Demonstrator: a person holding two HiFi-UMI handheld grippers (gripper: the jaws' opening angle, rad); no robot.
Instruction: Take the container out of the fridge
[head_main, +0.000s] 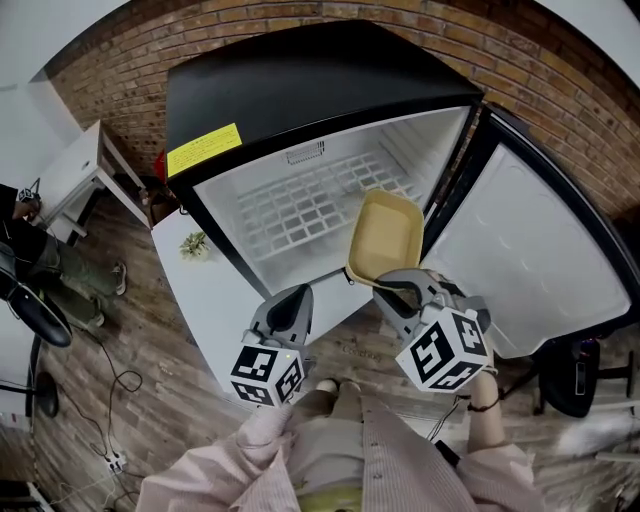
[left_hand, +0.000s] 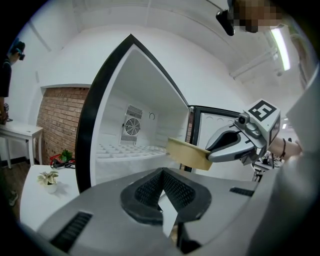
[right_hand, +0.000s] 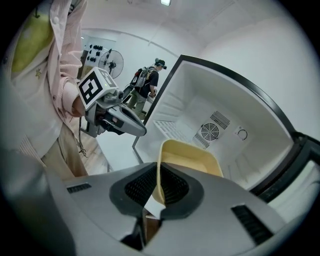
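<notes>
Pinching the container (right_hand: 192, 160) by its near rim, my right gripper (right_hand: 156, 187) has its fingers drawn narrow, with only the thin tan wall of the tray between the pads. The container is empty and tipped up on edge. Its hollow faces my left side and its far end reaches toward the fridge (head_main: 300, 90). It hangs at the fridge's open mouth, toward the hinge side, just above the cabinet's lower front edge. I cannot tell whether its far end is fully clear of the cavity.

My left gripper (left_hand: 162, 192) sits just in front of the fridge's lower edge, beside the right one and apart from the container. Its fingers are pressed together with nothing between them.

Inside the fridge, a white wire shelf (head_main: 300, 205) is bare, and a round fan vent (left_hand: 131, 126) shows on the back wall. The door (head_main: 520, 250) stands swung wide on the fridge's right, its white inner face toward me. A yellow label (head_main: 204, 148) is stuck on the fridge's black top near the left front corner.

Touching the fridge's left side is a white table (head_main: 215, 300) with a small plant (head_main: 195, 243) on it. A brick wall (head_main: 130, 70) runs behind the fridge, and a wooden floor (head_main: 150, 350) lies in front of it. Another person (right_hand: 150, 82) stands well away from the fridge across the room.
</notes>
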